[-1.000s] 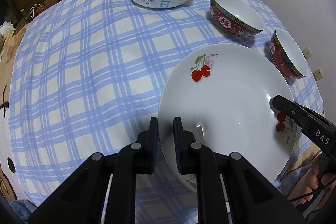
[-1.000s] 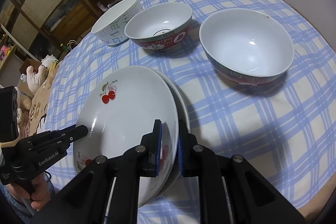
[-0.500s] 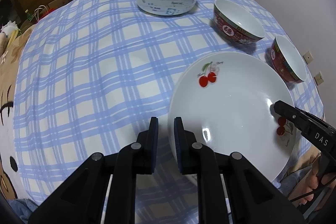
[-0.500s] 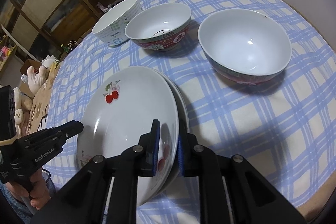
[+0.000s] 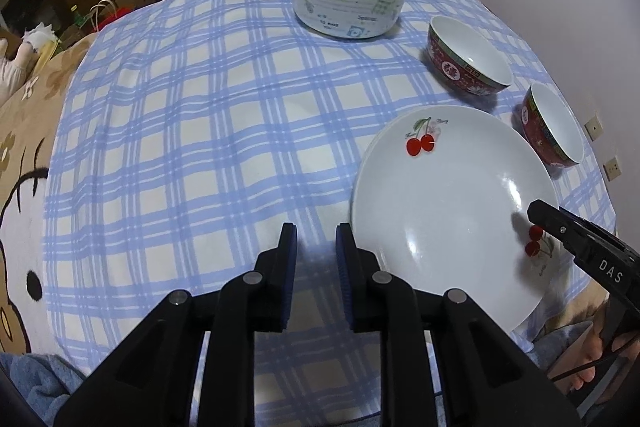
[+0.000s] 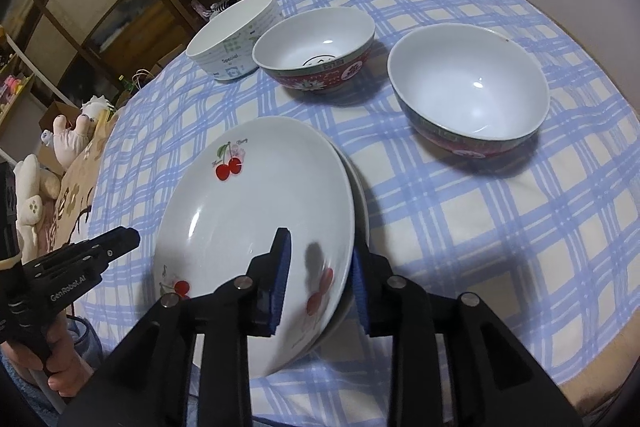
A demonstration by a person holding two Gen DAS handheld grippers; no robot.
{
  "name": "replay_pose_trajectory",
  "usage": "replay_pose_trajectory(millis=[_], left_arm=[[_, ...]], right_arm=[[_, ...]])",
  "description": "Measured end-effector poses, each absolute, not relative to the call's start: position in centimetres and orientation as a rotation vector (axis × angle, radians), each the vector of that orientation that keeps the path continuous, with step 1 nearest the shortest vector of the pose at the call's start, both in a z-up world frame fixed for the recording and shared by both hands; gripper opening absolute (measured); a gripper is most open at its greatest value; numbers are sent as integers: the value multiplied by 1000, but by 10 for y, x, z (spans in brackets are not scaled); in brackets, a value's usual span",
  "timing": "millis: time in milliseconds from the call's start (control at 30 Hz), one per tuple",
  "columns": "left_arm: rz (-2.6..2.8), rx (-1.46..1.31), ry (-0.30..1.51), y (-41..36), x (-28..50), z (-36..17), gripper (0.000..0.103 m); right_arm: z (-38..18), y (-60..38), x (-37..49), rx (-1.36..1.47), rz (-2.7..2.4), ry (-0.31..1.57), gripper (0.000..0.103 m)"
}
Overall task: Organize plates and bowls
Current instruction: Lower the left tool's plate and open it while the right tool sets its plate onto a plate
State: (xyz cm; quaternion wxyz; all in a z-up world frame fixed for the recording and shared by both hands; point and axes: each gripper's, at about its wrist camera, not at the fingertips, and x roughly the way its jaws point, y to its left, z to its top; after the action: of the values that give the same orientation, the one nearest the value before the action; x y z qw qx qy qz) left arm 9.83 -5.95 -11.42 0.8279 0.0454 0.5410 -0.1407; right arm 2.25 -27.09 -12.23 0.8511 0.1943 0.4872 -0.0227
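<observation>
Two stacked cherry plates [image 6: 256,195] lie beside three upright bowls [image 6: 468,87] on checked cloth.

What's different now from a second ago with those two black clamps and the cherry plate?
Both grippers have let go of the cherry plate. The left gripper, jaws opening, has come off its rim and now hangs over the checked cloth. The right gripper is opening too, the rim between its pads but untouched. The plate still rests on the plate beneath; the three bowls stayed put.

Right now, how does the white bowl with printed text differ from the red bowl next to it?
The white bowl with printed text has straight, upright walls; the red bowl flares outward from a narrow foot. The white bowl is wider and its outside is pale, while the red bowl's outside is patterned red. Both stand upright, empty, and white inside.
</observation>
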Motion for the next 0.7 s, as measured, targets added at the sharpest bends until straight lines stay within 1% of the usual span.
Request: replay_pose_trajectory(millis=[67, 133, 167, 200, 333, 433, 467, 500, 533, 567, 600, 700], left_arm=[[-296, 85, 1151, -57, 97, -113, 20], [-293, 83, 1150, -56, 96, -112, 21], [-291, 84, 1149, -56, 95, -111, 22], [-291, 86, 1148, -56, 95, -111, 24], [-295, 82, 1139, -56, 93, -108, 27], [-294, 79, 1131, -55, 93, -105, 32], [-294, 79, 1127, -54, 92, -104, 38], [-291, 78, 1120, -53, 93, -102, 48], [-286, 75, 1111, -53, 92, -100, 54], [-277, 69, 1100, -51, 93, -98, 64], [-272, 64, 1093, -49, 93, -96, 71], [-272, 66, 1076, -48, 95, -93, 75]], right_arm=[[-121, -270, 22, 403, -51, 1025, 34], [-118, -268, 19, 370, -77, 1019, 41], [-115, -266, 18, 341, -107, 1013, 60], [-113, -266, 16, 326, -123, 1003, 72], [-110, -272, 14, 357, -111, 992, 73], [-109, -276, 12, 376, -119, 981, 73], [-108, -278, 11, 383, -117, 976, 73], [-106, -278, 11, 387, -114, 970, 75], [-105, -279, 11, 385, -117, 963, 77], [-104, -279, 10, 381, -123, 957, 83], [-103, -279, 10, 377, -129, 951, 89], [-99, -282, 10, 382, -134, 930, 91]])
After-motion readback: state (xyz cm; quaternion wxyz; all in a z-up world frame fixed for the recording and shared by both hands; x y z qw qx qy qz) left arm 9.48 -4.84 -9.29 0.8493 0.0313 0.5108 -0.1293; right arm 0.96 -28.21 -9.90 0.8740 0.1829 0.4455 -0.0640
